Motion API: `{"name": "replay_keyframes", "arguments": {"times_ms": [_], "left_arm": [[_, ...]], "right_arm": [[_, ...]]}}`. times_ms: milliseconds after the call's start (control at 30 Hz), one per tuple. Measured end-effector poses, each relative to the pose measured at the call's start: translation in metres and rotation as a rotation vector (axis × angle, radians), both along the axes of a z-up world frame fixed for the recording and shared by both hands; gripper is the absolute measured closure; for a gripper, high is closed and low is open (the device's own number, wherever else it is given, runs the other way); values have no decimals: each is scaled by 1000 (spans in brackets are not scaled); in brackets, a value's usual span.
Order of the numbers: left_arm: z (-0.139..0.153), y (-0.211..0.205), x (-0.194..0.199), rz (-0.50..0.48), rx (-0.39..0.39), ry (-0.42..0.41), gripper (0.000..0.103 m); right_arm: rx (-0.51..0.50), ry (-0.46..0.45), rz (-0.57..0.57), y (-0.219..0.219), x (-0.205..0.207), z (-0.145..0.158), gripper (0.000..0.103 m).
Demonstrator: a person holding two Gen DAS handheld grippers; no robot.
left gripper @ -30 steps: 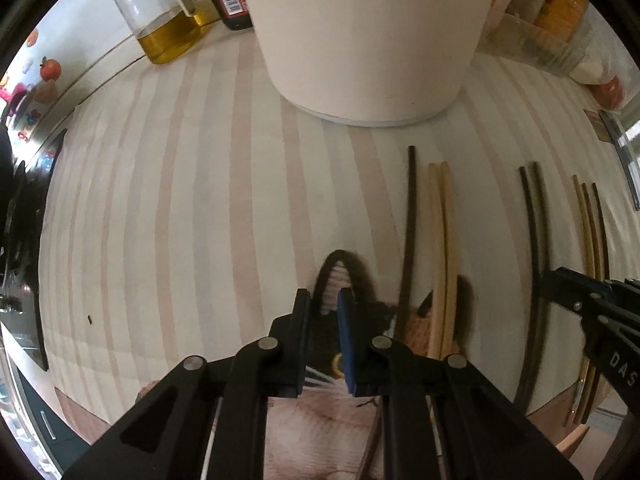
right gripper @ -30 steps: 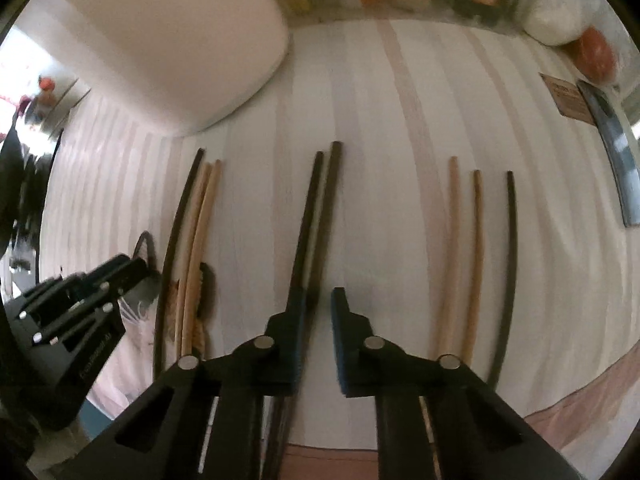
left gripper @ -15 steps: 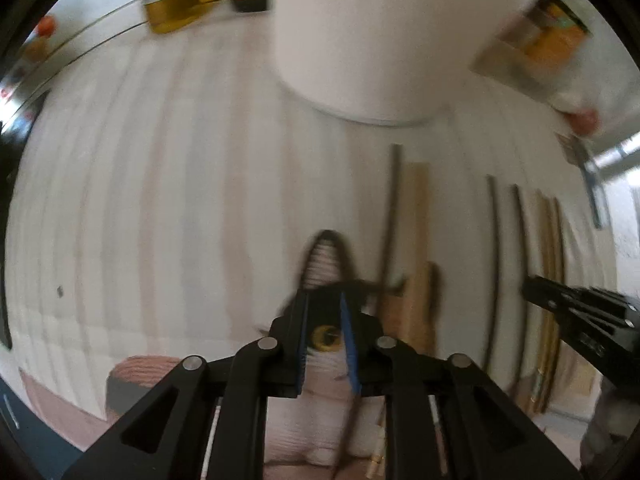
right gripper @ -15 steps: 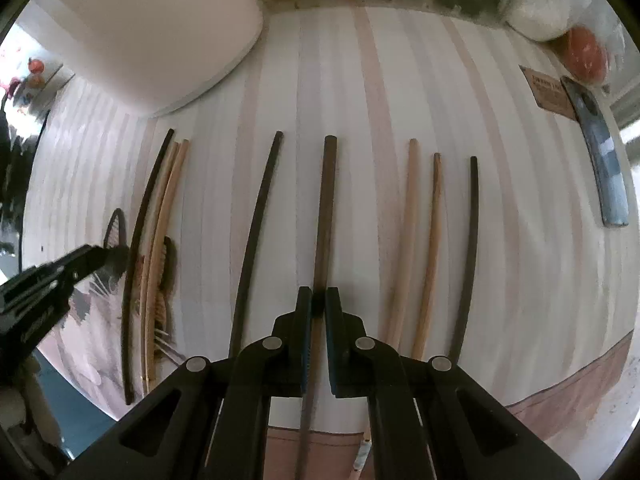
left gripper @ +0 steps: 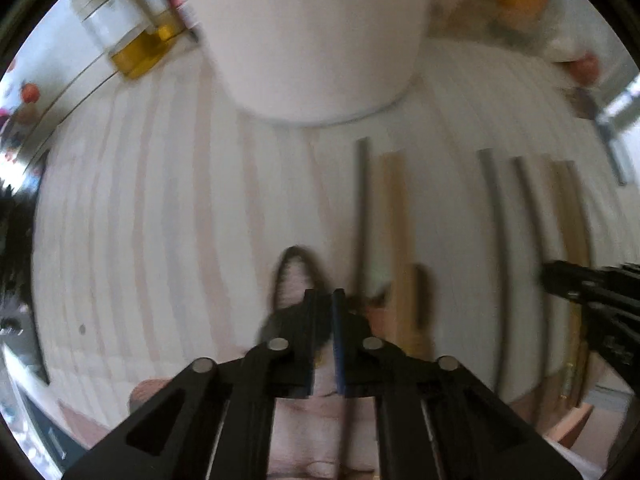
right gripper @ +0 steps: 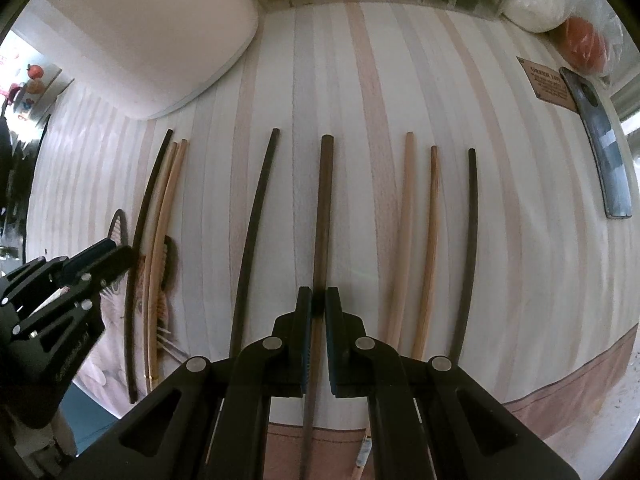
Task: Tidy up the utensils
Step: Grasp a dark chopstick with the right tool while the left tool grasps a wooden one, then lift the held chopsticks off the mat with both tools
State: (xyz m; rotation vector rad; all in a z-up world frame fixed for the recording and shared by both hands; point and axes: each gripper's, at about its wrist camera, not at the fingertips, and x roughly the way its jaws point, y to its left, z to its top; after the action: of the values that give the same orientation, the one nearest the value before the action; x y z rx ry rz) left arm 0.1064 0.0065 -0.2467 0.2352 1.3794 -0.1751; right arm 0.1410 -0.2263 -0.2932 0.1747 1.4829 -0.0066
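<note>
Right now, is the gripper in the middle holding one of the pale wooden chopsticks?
No, the right gripper is shut on the dark brown chopstick; the pale chopsticks lie untouched beside it.

My black tongs (right gripper: 315, 308) with blue pads hang over a tabletop (right gripper: 400, 80) striped pale cream and pink. Chopsticks lie in black (right gripper: 466, 248), dark brown (right gripper: 322, 208) and light tan (right gripper: 402, 224). A white container (right gripper: 140, 32) stands behind; golden oil fills a clear bottle (left gripper: 136, 46); a grey phone (right gripper: 604, 148) lies nearby.
</note>
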Motion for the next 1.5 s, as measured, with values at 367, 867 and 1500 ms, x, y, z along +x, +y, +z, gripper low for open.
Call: {"name": "replay_keyframes", "arguments": {"times_ms": [367,867,1500], "left_arm": [[13,49,2,54,-212,69,83],[3,31,4,117,-47,17,99],[11,36,20,131,-44,55,100]], "right_arm": [[37,7,-19,-2,2,-2,97],[29,17,-12,-2,4,-2,97],[8,80,89,20,28,-3,98]]}}
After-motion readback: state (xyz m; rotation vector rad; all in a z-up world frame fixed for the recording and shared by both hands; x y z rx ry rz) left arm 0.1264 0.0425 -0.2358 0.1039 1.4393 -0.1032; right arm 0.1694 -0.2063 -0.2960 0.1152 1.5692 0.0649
